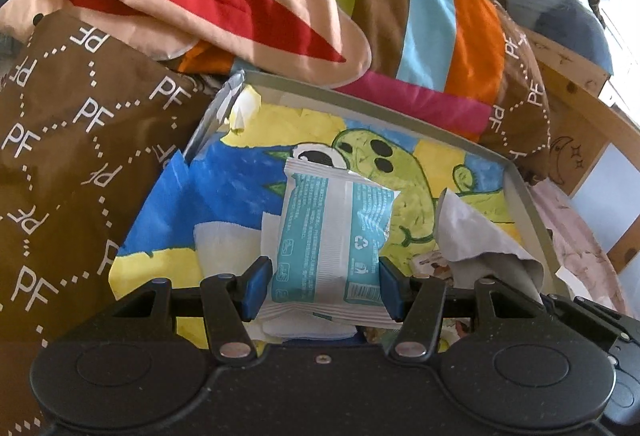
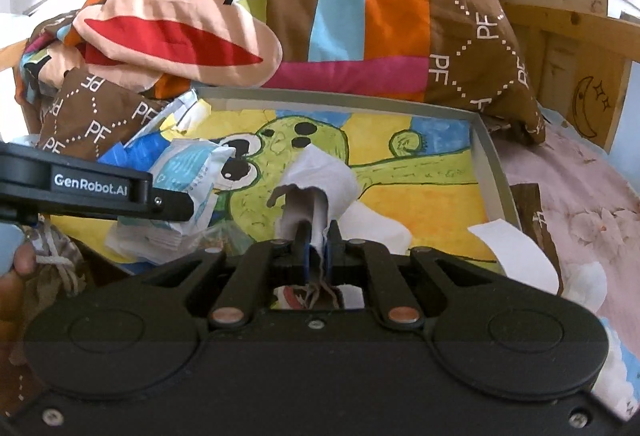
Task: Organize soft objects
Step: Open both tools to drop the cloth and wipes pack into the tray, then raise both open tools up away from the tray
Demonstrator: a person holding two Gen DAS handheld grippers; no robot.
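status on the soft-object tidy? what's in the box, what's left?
Done: nothing clearly lies settled in the box. In hand: the left gripper is shut on the wipes pack over the box; the right gripper pinches a grey cloth there too. Left: releasing both, plus the white tissue at the box's right edge.

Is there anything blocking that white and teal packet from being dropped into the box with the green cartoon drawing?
Nothing visible does. The left gripper holds the packet over the open box, whose drawn floor ahead lies bare; the grey cloth sits off to the right.
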